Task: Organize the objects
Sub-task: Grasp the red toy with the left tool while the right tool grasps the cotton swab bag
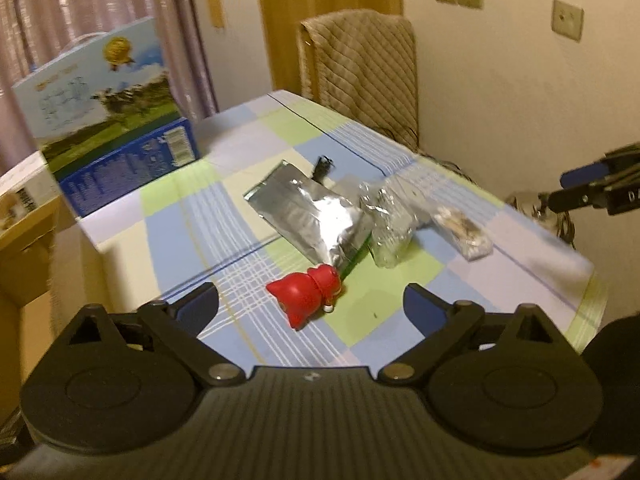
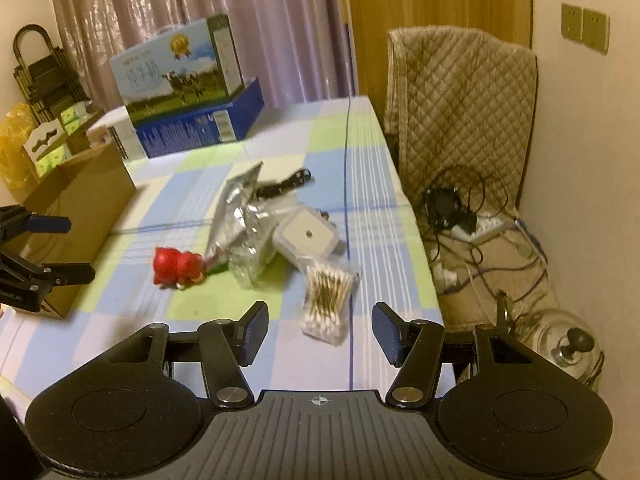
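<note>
Red toy: I see the red figurine (image 1: 308, 300) lying on its side on the checked tablecloth (image 1: 224, 248), touching the near corner of the silver foil pouch (image 1: 308, 216)
Cluster: crinkled clear wrapper (image 2: 252, 248) lies just beside the pouch; a small black cable (image 2: 286, 184) sits behind them
Only from my right wrist: a white square lidded box (image 2: 308, 236) and a clear pack of cotton swabs (image 2: 328, 296), the swabs nearest my right gripper; in the left view these are a blur
Left gripper (image 1: 310, 304): jaws spread wide, holding nothing, above the table with the toy framed between the fingers
Right gripper (image 2: 320, 332): jaws wide apart, empty, the swab pack between the fingers
Cross-view: each camera catches the other gripper's fingers at its frame edge
Far end: printed milk carton box (image 2: 180, 76) stacked on a blue box (image 2: 200, 128)
Off the table: brown cardboard box (image 2: 80, 200) to the left, quilted chair cover (image 2: 460, 104) and tangled floor cables (image 2: 480, 240) to the right, the cables only clear from my right wrist
</note>
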Tool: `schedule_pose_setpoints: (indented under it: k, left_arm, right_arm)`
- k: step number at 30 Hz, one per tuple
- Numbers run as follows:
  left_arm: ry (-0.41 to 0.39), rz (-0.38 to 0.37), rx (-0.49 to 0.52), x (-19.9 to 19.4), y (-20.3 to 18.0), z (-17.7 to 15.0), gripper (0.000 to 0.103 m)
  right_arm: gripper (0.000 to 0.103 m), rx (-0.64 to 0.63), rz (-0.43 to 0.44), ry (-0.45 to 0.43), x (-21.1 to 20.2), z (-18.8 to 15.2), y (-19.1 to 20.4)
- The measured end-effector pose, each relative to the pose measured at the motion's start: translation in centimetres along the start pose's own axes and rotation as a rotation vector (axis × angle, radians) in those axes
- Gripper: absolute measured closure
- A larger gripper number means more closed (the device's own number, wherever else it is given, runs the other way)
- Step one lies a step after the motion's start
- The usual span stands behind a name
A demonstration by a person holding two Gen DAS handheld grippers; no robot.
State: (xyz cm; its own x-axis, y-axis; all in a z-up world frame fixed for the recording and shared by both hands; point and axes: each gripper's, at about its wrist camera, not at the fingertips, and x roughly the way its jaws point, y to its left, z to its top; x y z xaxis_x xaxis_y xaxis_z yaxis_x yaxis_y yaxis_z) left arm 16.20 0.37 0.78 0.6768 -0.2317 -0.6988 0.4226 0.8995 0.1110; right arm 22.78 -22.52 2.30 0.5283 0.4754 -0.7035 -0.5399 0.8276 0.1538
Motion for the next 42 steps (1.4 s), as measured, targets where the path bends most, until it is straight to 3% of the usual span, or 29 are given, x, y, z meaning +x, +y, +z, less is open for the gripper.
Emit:
schedule_pose_setpoints:
  k: [10,18,24,28,34,36,42]
  left_arm:
    - [0.058,-0.107,0.162,6.4,0.2,0.5,0.012]
    - [0.125,-0.137,0.238,10.8,1.0,0.8,0.019]
    - [0.164,-0.155,0.244,13.0,1.5,0.9,0.022]
    - [0.186,-0.159,0.229,14.1,2.0,0.8,0.029]
    - [0.223,-0.163,0.221,14.9,2.4,0.5,0.037]
    - [0.230,-0.151,0.218,14.9,2.4,0.3,0.040]
    - [0.252,-0.145,0.168,13.9,2.7,-0.1,0.054]
  right_arm:
    - [0.048,-0.021,0.014,0.077,5.7,0.4,-1.2]
    - [0.048,-0.069,0.040,0.137,9.9,1.0,-1.3]
    - [0.048,-0.077,0.048,0.175,12.1,1.3,-1.5]
    - [0.048,-0.049,0.053,0.185,13.2,1.5,-1.8]
    - [0.064,-0.057,0.039,0.208,14.4,1.5,-1.4]
    - [0.075,-0.072,0.033,0.213,14.4,1.4,-1.0]
    - [0.081,-0.111,0.056,0.248,13.7,0.9,-0.3]
